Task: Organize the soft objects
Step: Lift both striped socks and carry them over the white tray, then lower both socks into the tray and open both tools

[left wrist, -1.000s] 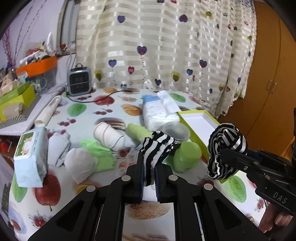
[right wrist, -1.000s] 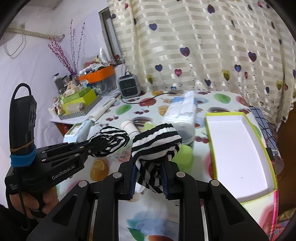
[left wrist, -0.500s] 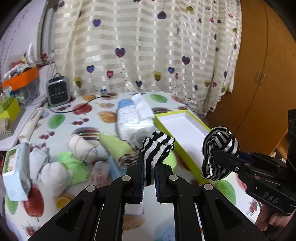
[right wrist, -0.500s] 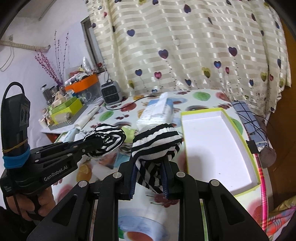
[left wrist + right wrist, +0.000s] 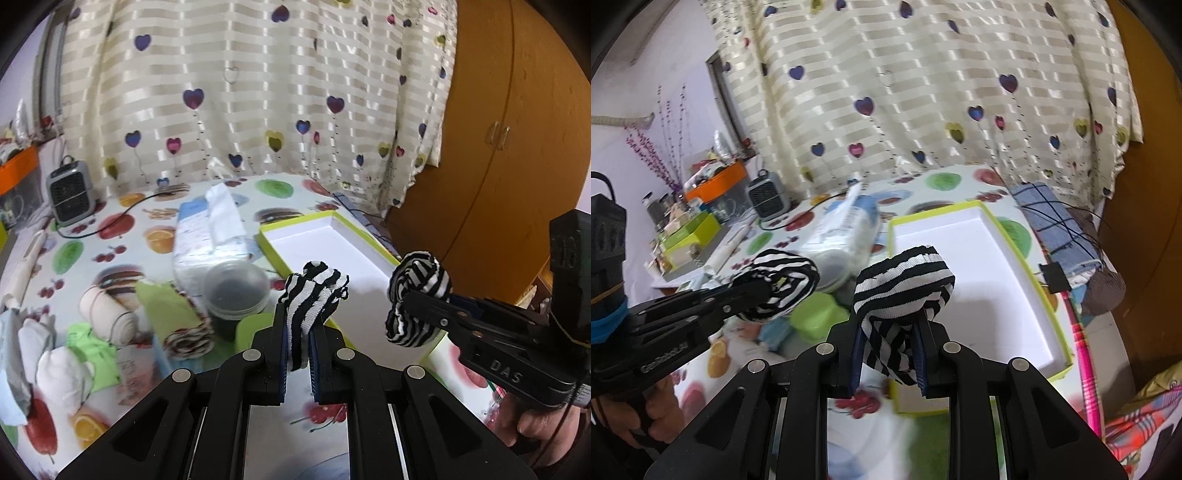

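My left gripper (image 5: 298, 334) is shut on a black-and-white striped sock (image 5: 314, 295), held above the table near the front edge of the white tray with a lime rim (image 5: 332, 243). My right gripper (image 5: 888, 349) is shut on a second striped sock (image 5: 903, 288), held over the tray (image 5: 982, 258). The right gripper with its sock (image 5: 419, 295) shows at the right of the left wrist view. The left gripper with its sock (image 5: 783, 284) shows at the left of the right wrist view.
On the fruit-print tablecloth lie rolled socks (image 5: 107, 317), a green cloth (image 5: 173, 306), white mittens (image 5: 59, 369), a clear lidded cup (image 5: 236, 291), a tissue pack (image 5: 210, 236) and a small heater (image 5: 70, 192). A blue checked cloth (image 5: 1052, 221) lies beyond the tray.
Both grippers have moved right with their striped socks, from over the sock pile toward the white tray. Their hold on the socks is unchanged.
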### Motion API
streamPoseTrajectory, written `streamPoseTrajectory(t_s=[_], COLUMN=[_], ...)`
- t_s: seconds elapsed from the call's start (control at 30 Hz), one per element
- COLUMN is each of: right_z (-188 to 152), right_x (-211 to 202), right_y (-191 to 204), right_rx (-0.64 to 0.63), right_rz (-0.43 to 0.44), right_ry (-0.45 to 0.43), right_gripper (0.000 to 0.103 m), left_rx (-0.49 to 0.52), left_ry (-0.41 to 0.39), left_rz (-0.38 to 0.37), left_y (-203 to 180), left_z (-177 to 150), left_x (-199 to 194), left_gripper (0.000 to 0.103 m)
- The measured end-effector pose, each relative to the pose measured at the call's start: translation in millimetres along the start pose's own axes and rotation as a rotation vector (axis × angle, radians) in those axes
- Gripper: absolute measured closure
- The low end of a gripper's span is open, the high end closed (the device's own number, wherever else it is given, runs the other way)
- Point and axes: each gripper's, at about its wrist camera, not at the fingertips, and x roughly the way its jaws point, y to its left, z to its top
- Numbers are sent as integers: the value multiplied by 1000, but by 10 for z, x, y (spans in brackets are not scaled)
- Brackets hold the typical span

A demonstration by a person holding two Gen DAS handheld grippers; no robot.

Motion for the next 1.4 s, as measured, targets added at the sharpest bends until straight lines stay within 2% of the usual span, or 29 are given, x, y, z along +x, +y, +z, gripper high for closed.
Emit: streamPoseTrajectory(t_s=[0.43, 0.87, 1.0, 1.07, 1.3, 1.4], right_z=[-33, -58, -61, -58, -38, -18], right_x=[241, 399, 388, 373, 293, 234], right_y=[-429, -618, -645, -659, -654, -637], right_rx=[38, 32, 26, 24, 8, 3], right_rz=[-96, -147, -156, -156, -175, -181], right_ry=[68, 112, 110, 104, 86, 73], right_gripper=[79, 79, 65, 61, 61, 61], left_rx=[54, 84, 87, 92, 98, 94], left_ry=[67, 143, 162, 170, 165, 146], left_rz=[-55, -73, -84, -90, -111, -106], left_y=[-341, -529, -579, -604, -647, -623], left_z=[106, 107, 105, 113, 130, 144], left_x=[492, 921, 1023, 1062, 1055, 976], left_gripper=[94, 94, 94, 93, 77, 76])
